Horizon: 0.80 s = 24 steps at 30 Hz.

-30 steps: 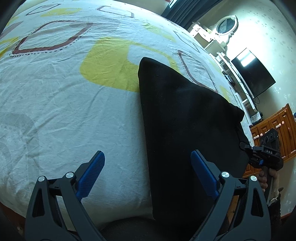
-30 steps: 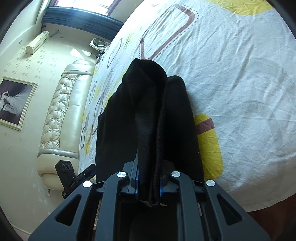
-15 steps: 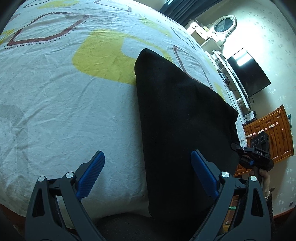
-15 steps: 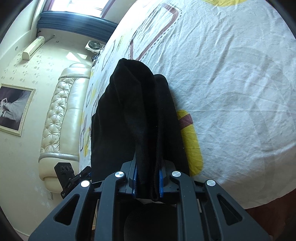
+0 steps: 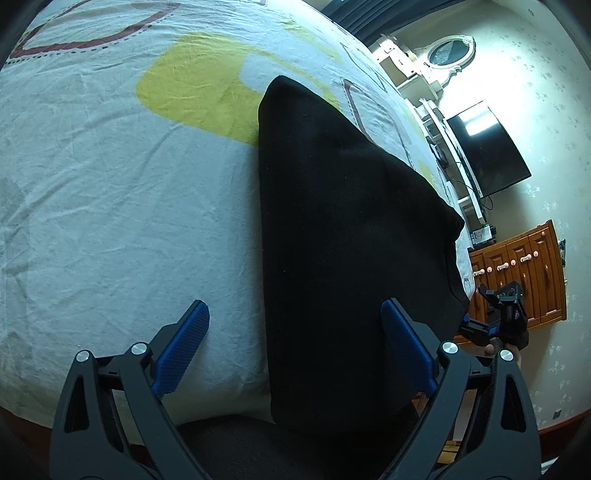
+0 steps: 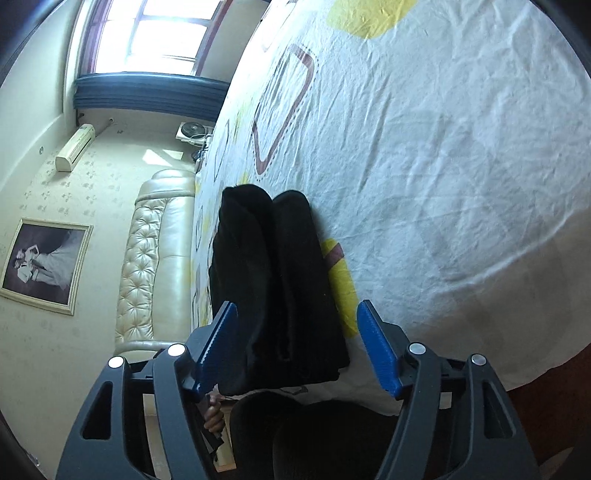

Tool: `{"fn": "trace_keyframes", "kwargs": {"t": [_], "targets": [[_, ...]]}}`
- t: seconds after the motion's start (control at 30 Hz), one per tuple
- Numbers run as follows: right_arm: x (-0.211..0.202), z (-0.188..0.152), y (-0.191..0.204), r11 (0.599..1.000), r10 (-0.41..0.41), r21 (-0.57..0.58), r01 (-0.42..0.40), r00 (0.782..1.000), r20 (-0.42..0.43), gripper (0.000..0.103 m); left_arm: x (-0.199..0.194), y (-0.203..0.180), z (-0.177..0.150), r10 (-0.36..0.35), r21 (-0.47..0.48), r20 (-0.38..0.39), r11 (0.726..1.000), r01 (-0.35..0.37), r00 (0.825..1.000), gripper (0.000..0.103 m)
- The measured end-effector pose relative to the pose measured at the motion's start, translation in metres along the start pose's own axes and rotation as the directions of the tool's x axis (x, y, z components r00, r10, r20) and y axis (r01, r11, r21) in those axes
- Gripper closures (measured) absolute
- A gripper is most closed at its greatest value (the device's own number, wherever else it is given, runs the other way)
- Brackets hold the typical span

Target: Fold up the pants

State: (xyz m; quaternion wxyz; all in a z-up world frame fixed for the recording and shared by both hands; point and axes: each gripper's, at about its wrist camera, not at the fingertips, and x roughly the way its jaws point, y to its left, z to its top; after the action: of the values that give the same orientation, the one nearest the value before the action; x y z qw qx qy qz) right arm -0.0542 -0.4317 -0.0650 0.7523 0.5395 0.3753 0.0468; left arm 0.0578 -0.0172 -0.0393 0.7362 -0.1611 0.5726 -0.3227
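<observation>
Bed: white sheet (image 5: pixel 110 206) w/ yellow and brown shapes.
Pants (image 5: pixel 343 236): black, folded, centre frame.
Room: TV (image 5: pixel 487 147) upper right.
My left tongs (image 5: pixel 295 350): released.
My right tongs (image 6: pixel 295 343): opening, pants between, pads off.

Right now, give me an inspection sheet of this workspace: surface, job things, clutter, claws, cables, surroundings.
Surface: bed sheet, white with yellow and maroon shapes, wrinkled.
Job's things: black pants, folded, lying flat at the bed's near edge.
Clutter: nothing seen on the bed.
Claws: left claw open, above the pants' edge, gripping nothing. Right claw opening, pants between its fingers but the pads are off the cloth.
Cables: thin wires hang by the TV.
Surroundings: wooden dresser, mirror, headboard, framed picture, window, air conditioner.
</observation>
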Motion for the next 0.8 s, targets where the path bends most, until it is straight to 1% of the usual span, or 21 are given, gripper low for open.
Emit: {"fn": "trace_keyframes", "kwargs": {"t": [0.07,0.1,0.17,0.2,0.23,0.3,0.4,0.5,0.53,0.57,0.6,0.63,0.7,0.77,0.8], "targets": [[0.01,-0.003,-0.005,1.0,-0.014,-0.013,0.013,0.999,-0.031,0.035,0.001,0.001,-0.002,-0.009,-0.012,0.0,1.0,0.009,1.0,0.009],[0.016,-0.005,-0.006,1.0,-0.003,-0.008,0.003,0.999,-0.042,0.035,0.001,0.001,-0.002,-0.011,-0.013,0.001,1.0,0.011,1.0,0.009],[0.026,-0.008,-0.008,0.999,0.045,0.01,-0.045,0.997,-0.062,0.035,0.001,0.001,-0.003,-0.029,-0.02,-0.001,0.999,0.029,1.0,0.009],[0.033,-0.01,-0.008,0.998,0.066,0.017,-0.065,0.995,-0.081,0.035,0.001,0.001,-0.004,-0.049,-0.029,-0.006,0.998,0.048,0.999,0.009],[0.038,-0.013,-0.007,0.998,0.069,0.015,-0.068,0.993,-0.096,0.033,0.002,0.002,-0.005,-0.071,-0.042,-0.012,0.997,0.071,0.997,0.009],[0.046,-0.014,-0.003,0.999,0.051,-0.005,-0.052,0.993,-0.105,0.03,0.003,0.004,-0.007,-0.111,-0.071,-0.025,0.992,0.109,0.994,0.009],[0.052,-0.018,-0.001,0.999,0.049,-0.015,-0.051,0.993,-0.108,0.026,0.007,0.008,-0.009,-0.163,-0.121,-0.033,0.98,0.158,0.986,0.009],[0.053,-0.02,-0.001,0.998,0.069,-0.008,-0.07,0.991,-0.114,0.026,0.012,0.005,-0.014,-0.232,-0.149,-0.068,0.964,0.22,0.97,0.009],[0.05,-0.018,-0.003,0.997,0.072,-0.012,-0.074,0.991,-0.115,0.029,0.014,0.004,-0.016,-0.239,-0.153,-0.078,0.962,0.226,0.968,0.009],[0.051,-0.019,-0.002,0.998,0.058,-0.027,-0.062,0.991,-0.119,0.035,0.017,0.002,-0.018,-0.225,-0.144,-0.076,0.966,0.212,0.971,0.009],[0.054,-0.018,-0.003,0.998,0.032,-0.041,-0.037,0.991,-0.132,0.047,0.018,-0.001,-0.02,-0.205,-0.119,-0.076,0.973,0.196,0.976,0.009],[0.055,-0.018,-0.005,0.999,0.017,-0.046,-0.024,0.99,-0.137,0.052,0.02,-0.004,-0.021,-0.184,-0.091,-0.079,0.98,0.177,0.98,0.013],[0.054,-0.019,-0.01,0.999,0.027,-0.037,-0.032,0.991,-0.134,0.057,0.022,-0.009,-0.021,-0.151,-0.058,-0.084,0.988,0.146,0.985,0.019],[0.053,-0.02,-0.016,0.999,0.036,-0.036,-0.041,0.99,-0.137,0.06,0.023,-0.011,-0.016,-0.135,-0.037,-0.086,0.991,0.132,0.987,0.036],[0.053,-0.02,-0.016,0.998,0.036,-0.04,-0.042,0.99,-0.139,0.06,0.024,-0.011,-0.015,-0.128,-0.03,-0.09,0.992,0.125,0.988,0.037]]}}
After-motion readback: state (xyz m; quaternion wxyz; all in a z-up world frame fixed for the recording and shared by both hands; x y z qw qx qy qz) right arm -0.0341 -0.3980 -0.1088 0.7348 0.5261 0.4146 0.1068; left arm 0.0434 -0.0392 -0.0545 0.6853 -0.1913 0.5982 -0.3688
